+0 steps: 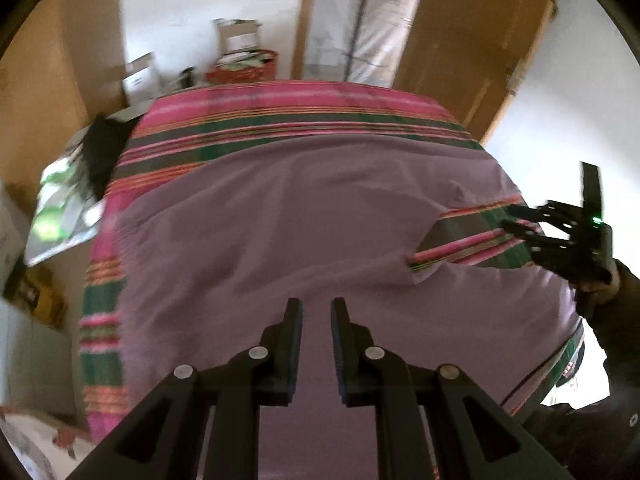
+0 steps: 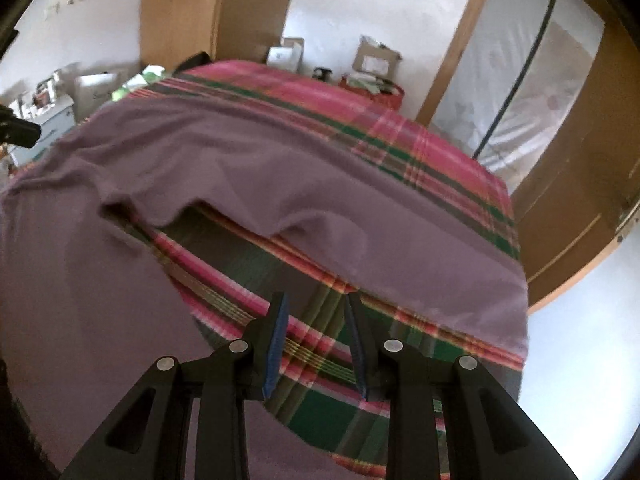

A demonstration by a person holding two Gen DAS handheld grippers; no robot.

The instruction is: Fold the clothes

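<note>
The left tongs (image 1: 316, 306) point forward and slightly downward, their two black fingers (image 1: 294, 320) parted by a narrow gap with nothing between them. The right tongs (image 2: 316, 300) also tilt downward, their fingers (image 2: 278, 320) spread wider and likewise empty. Seen from the left wrist view, the right tongs (image 1: 516, 218) reach in from the right side, held by a hand (image 1: 600, 280) with a dark sleeve (image 1: 616, 320) behind it.

A home bedroom: plaid bedspread (image 2: 400, 148) (pink and green), wooden wardrobe (image 2: 568, 184) right of it, cardboard boxes (image 2: 376, 60) behind it against the wall.
</note>
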